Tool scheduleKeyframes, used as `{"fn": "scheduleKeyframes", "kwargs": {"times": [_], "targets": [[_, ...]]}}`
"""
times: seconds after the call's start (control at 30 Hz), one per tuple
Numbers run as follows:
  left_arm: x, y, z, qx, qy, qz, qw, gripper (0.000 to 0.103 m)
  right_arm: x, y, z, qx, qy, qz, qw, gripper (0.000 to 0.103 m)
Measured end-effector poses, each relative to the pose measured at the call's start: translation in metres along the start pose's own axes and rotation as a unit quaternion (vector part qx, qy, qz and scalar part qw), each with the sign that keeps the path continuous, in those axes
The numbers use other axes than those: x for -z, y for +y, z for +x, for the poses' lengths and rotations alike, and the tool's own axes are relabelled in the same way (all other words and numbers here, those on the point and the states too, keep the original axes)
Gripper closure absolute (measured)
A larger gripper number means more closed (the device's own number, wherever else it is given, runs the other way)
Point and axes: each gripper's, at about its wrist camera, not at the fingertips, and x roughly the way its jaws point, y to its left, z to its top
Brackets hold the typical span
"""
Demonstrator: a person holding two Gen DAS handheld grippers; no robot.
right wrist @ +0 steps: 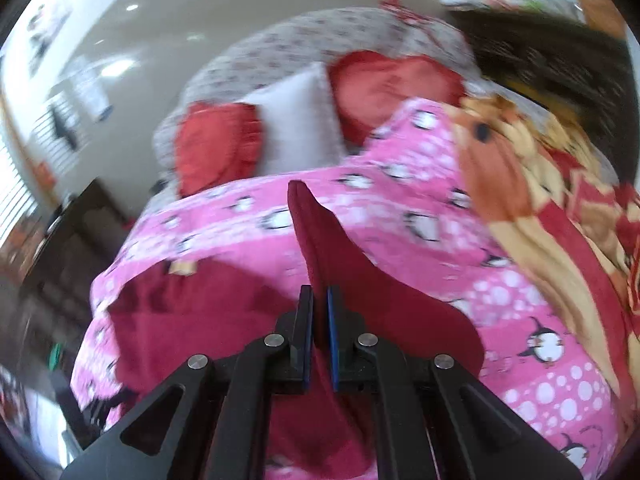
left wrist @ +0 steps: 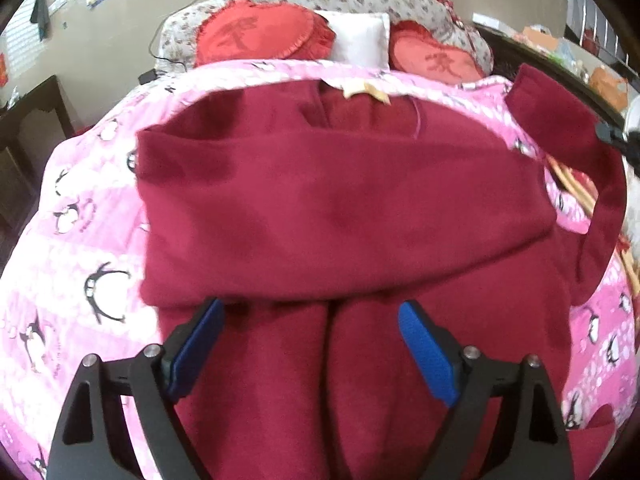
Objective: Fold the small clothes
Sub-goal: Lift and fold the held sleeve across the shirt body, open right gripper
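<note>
1. The dark red garment (left wrist: pixel 340 200) lies spread over the pink penguin blanket (left wrist: pixel 80 240) on the bed, its upper part folded across so that a straight left edge sits well inside the blanket's left border.
2. The left tongs (left wrist: pixel 312 316) stand wide apart above the garment's near end, blue pads (left wrist: pixel 200 344) on either side of a centre crease, with nothing gripped between them.
3. The right tongs (right wrist: pixel 320 320) are closed tight on a strip of the garment (right wrist: pixel 328 248), which rises clear of the blanket toward the pillows.
4. Beyond the garment's far edge, a band of bare blanket runs up to two red cushions (left wrist: pixel 260 32) and a white pillow (left wrist: pixel 360 36).
5. Right of the garment, an orange and cream patterned blanket (right wrist: pixel 540 220) crowds the pink blanket's edge; left of the bed lies open floor beside dark furniture (left wrist: pixel 28 120).
</note>
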Motion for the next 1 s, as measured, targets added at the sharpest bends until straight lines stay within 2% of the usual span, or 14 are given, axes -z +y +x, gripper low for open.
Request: {"fn": "scheduleKeyframes", "kwargs": {"times": [0.13, 0.27, 0.37, 0.47, 0.6, 0.7, 1.0], "targets": [[-0.007, 0.017, -0.01, 0.012, -0.007, -0.035, 0.9993, 0.011, 0.026, 0.041, 0.004, -0.065, 0.021, -0.023, 0.997, 0.103], [-0.01, 0.03, -0.008, 0.015, 0.005, -0.061, 0.998, 0.011, 0.062, 0.072, 0.023, -0.095, 0.065, -0.065, 0.991, 0.103], [-0.009, 0.034, -0.006, 0.024, 0.015, -0.076, 0.9967, 0.011, 0.092, 0.079, 0.047, -0.107, 0.124, -0.07, 0.984, 0.103], [-0.015, 0.03, -0.009, 0.035, 0.01, -0.073, 0.9967, 0.011, 0.112, 0.076, 0.065, -0.078, 0.165, -0.065, 0.981, 0.103], [-0.034, 0.015, -0.009, 0.058, -0.002, -0.06, 0.9965, 0.009, 0.118, 0.069, 0.052, -0.095, 0.158, -0.037, 0.982, 0.103], [-0.049, -0.006, -0.001, 0.085, 0.006, -0.041, 0.9955, 0.008, 0.118, 0.062, 0.038, -0.103, 0.143, -0.026, 0.984, 0.097], [-0.075, -0.064, 0.042, 0.09, 0.034, 0.017, 0.9952, 0.008, 0.115, 0.031, 0.0, -0.082, 0.105, 0.002, 0.991, 0.095]]}}
